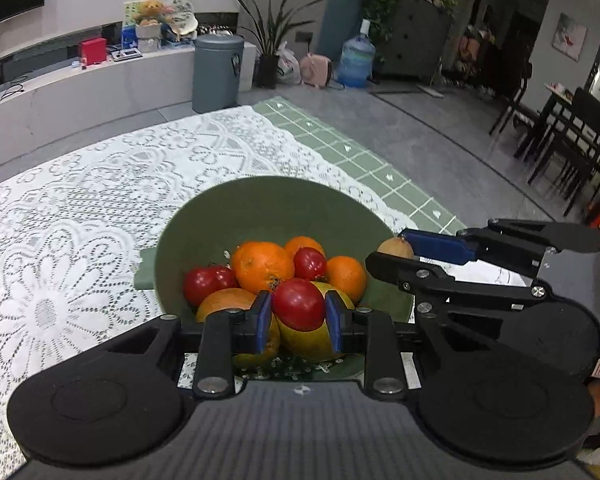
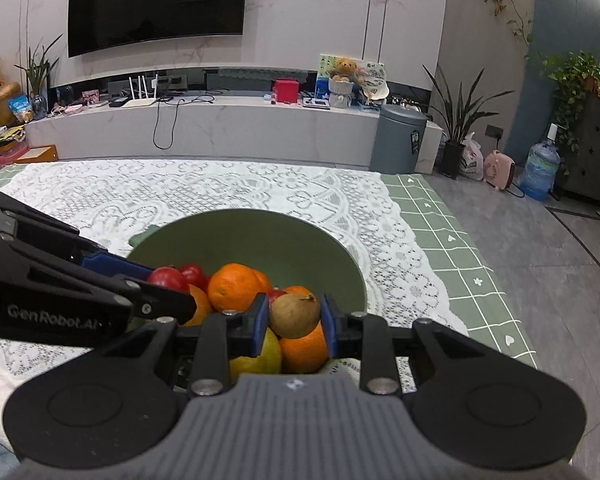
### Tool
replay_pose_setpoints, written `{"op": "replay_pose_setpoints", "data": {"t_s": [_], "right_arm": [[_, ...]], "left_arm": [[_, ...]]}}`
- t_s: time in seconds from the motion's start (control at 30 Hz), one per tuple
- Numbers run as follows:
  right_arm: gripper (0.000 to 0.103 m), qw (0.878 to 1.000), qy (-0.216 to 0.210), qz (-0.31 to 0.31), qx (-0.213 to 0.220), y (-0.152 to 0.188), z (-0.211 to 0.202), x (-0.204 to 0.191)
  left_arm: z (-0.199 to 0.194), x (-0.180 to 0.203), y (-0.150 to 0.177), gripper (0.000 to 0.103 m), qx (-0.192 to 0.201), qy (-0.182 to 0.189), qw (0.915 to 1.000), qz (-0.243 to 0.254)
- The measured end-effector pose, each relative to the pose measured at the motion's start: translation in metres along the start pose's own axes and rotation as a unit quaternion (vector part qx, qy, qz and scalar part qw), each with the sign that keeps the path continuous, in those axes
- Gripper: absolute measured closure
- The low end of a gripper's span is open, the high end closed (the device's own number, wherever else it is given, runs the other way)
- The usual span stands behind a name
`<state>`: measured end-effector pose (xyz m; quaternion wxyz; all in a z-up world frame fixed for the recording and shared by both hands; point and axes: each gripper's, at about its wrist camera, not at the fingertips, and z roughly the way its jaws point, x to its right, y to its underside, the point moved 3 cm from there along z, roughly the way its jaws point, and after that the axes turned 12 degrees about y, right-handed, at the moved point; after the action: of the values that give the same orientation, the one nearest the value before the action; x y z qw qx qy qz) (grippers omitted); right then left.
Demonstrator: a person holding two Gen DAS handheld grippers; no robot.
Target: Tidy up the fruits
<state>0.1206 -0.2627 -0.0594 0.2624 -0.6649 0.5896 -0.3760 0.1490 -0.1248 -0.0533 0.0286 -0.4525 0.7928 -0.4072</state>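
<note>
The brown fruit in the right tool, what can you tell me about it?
The small, round, dull brown fruit has matte, slightly speckled skin and a tiny dried stem on top. The right tool is shut on it, one blue pad on each side, holding it over the round green bowl of oranges and red tomatoes.

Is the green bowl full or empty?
Nearly full. The bowl holds a pile of oranges, red tomatoes and a yellow fruit.

hidden: bowl (image 1: 268, 204) near rim — behind left gripper (image 1: 299, 312) | lower fruit — buried under oranges (image 1: 264, 266) | cut off: right gripper (image 1: 392, 250) body at frame edge
</note>
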Motion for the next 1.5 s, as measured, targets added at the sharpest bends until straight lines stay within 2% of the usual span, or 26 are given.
{"op": "replay_pose_setpoints", "data": {"t_s": [0.2, 0.33, 0.67, 0.87, 1.0, 1.07, 1.2, 1.33, 1.43, 1.5], "right_arm": [[0.078, 1.000, 0.002, -0.012, -0.013, 0.003, 0.013, -0.001], [0.078, 0.999, 0.003, -0.019, -0.039, 0.005, 0.025, 0.000], [0.078, 0.997, -0.012, -0.042, -0.062, 0.005, 0.038, -0.003], [0.078, 0.997, -0.018, -0.048, -0.057, 0.009, 0.038, -0.007], [0.076, 0.997, -0.025, -0.037, -0.061, 0.007, 0.038, -0.004], [0.068, 0.997, -0.029, -0.032, -0.059, 0.005, 0.037, -0.001], [0.067, 0.997, -0.036, -0.017, -0.060, 0.003, 0.035, 0.004], [0.065, 0.998, -0.040, 0.015, -0.051, -0.001, 0.029, 0.010], [0.063, 0.997, -0.041, 0.037, -0.045, -0.005, 0.023, 0.014], [0.059, 0.997, -0.044, 0.050, -0.042, -0.010, 0.018, 0.016]], "left_arm": [[0.017, -0.004, 0.000, 0.071, -0.022, -0.005, 0.9997, 0.006], [0.030, -0.008, 0.002, 0.071, -0.040, -0.001, 0.9992, 0.000], [0.037, -0.022, -0.007, 0.071, -0.043, 0.021, 0.9987, -0.019], [0.038, -0.023, -0.004, 0.070, -0.037, 0.028, 0.9989, -0.002], [0.039, -0.027, -0.007, 0.069, -0.039, 0.035, 0.9985, -0.014], [0.038, -0.027, -0.008, 0.063, -0.042, 0.036, 0.9984, -0.014], [0.032, -0.028, -0.008, 0.058, -0.041, 0.049, 0.9977, -0.024], [0.019, -0.032, -0.006, 0.058, -0.038, 0.054, 0.9973, -0.034], [0.005, -0.031, -0.006, 0.058, -0.024, 0.049, 0.9979, -0.033], [-0.006, -0.030, -0.007, 0.057, -0.014, 0.049, 0.9983, -0.030]]}}
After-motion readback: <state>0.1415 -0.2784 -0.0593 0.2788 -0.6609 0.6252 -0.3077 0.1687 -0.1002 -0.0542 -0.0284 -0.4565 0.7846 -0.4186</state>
